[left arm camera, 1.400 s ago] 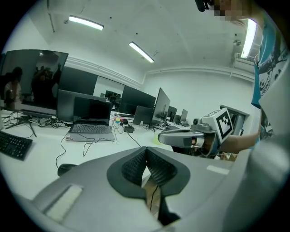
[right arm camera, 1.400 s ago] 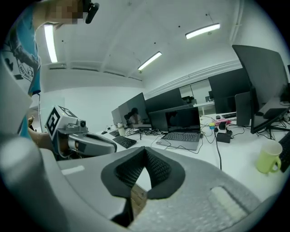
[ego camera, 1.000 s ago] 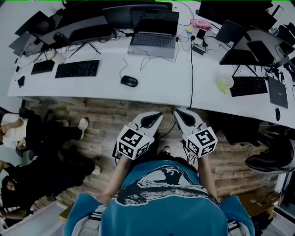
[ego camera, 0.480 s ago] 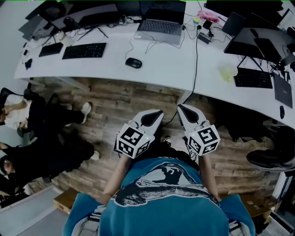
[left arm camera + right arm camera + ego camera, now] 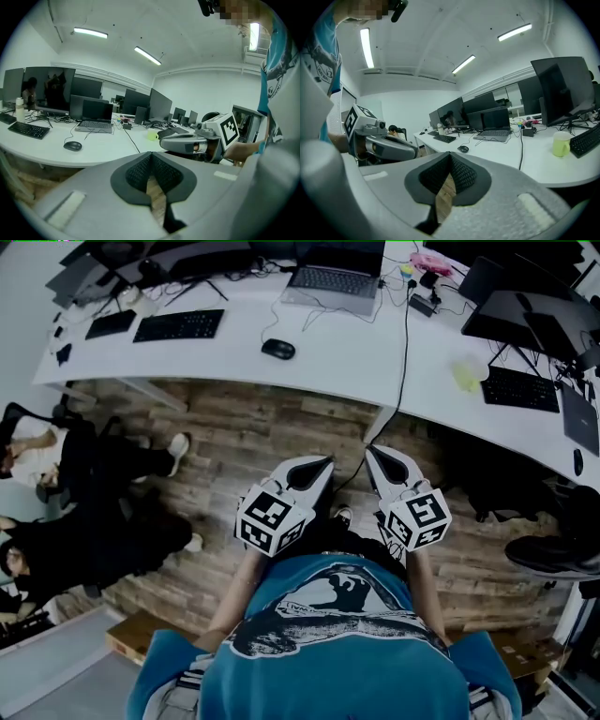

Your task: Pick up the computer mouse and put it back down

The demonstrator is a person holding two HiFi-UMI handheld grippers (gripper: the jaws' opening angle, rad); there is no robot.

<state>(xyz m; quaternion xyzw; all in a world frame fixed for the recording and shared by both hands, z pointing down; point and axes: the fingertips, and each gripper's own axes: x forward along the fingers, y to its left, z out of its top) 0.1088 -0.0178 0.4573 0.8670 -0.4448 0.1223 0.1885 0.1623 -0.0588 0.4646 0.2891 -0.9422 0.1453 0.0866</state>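
The black computer mouse (image 5: 278, 349) lies on the white desk (image 5: 356, 362), in front of a laptop; it also shows as the mouse (image 5: 72, 146) in the left gripper view and the mouse (image 5: 463, 149) in the right gripper view. My left gripper (image 5: 323, 463) and right gripper (image 5: 371, 453) are held side by side before my body, over the wooden floor and well short of the desk. Both have their jaws together with nothing between them: left gripper (image 5: 151, 157), right gripper (image 5: 450, 158). Each sees the other: right gripper (image 5: 187, 143), left gripper (image 5: 389, 147).
On the desk stand a laptop (image 5: 333, 282), a black keyboard (image 5: 178, 324), a second keyboard (image 5: 520, 390), a yellow-green mug (image 5: 466, 377) and monitors. A black cable (image 5: 401, 362) hangs over the desk's edge. Seated people (image 5: 56, 465) are at the left.
The desk and mouse have slid up and away in the head view: I have moved back from the desk. Both grippers stay shut, held the same way before my body.
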